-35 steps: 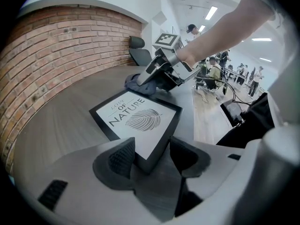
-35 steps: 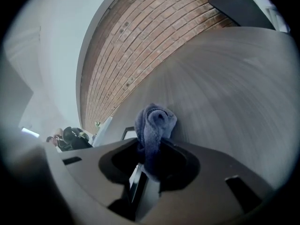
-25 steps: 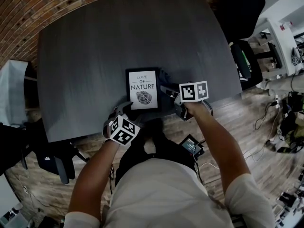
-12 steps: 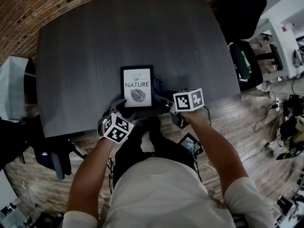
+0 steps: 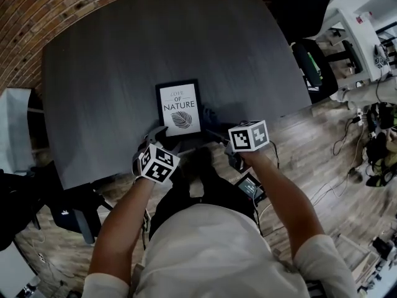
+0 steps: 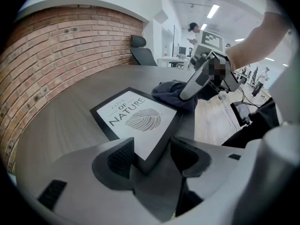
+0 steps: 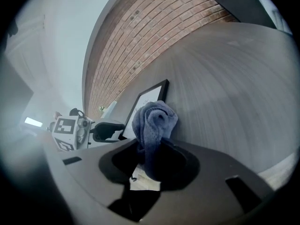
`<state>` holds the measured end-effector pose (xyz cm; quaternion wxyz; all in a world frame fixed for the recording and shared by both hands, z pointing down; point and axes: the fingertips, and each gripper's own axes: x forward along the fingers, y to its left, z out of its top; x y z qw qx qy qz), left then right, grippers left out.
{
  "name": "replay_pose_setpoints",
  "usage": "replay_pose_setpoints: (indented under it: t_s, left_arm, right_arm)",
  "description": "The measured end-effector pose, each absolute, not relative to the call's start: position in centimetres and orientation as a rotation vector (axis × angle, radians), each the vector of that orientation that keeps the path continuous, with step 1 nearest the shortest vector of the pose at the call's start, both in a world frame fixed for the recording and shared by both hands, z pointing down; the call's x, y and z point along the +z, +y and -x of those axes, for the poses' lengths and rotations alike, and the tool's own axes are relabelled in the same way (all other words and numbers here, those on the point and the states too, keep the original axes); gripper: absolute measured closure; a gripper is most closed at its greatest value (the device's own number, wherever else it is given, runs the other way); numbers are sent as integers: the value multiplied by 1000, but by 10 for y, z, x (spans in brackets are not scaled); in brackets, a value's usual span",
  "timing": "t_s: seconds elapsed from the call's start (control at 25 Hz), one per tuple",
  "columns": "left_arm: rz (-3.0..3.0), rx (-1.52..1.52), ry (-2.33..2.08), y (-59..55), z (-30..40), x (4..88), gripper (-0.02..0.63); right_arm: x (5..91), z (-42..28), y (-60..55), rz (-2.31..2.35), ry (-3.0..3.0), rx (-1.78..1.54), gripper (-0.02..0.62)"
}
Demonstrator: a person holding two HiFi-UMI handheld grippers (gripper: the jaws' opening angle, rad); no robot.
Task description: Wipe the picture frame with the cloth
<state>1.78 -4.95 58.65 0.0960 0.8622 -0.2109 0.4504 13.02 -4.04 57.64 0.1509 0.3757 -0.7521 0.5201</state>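
Observation:
A black picture frame [image 5: 178, 107] with a white "Love of Nature" leaf print lies flat on the dark table [image 5: 124, 54] near its front edge. My left gripper [image 5: 160, 135] is at the frame's near corner. In the left gripper view that corner [image 6: 136, 118] sits wedged between the jaws of the left gripper [image 6: 152, 158]. My right gripper [image 5: 217, 135] is shut on a bunched blue-grey cloth [image 7: 154, 123]. The cloth [image 6: 173, 93] rests on the table against the frame's right side. The frame [image 7: 150, 97] shows just behind the cloth.
A brick wall [image 5: 37, 11] runs behind the table. A black office chair [image 5: 310, 61] stands to the right. On the wooden floor by the person's legs lies a small device with a screen [image 5: 248, 188]; cables trail at the right.
The head view has shifted. The right gripper with the cloth has drawn back a little toward the frame's near right corner. The left gripper stays at the near corner.

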Motion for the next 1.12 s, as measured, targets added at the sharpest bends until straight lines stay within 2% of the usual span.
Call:
replay_pose_setpoints:
  t_s: [0.36,0.84,0.88,1.0,1.12]
  left_arm:
    - [-2577,1318,-610,-51,-17,586,356]
    - [-2579,1151,-387,-47,-13,569,358]
    - [-2595,1119,-394,-52,-10,563,387]
    - [-2628,1041,-469,-76,1,551,547]
    - [-2632,1020,-490,-94,4,548,583]
  right_arm:
    - [577,-122,-9,-1158,-2071,1452,476]
    - [547,-77,55,-975,-2110,1161,476]
    - [544,-71,58,-952,-2116,1131,476]
    - [542,-52,60,-875,-2118,1042,476]
    - [545,-29,53,-807,-2114,978,476]
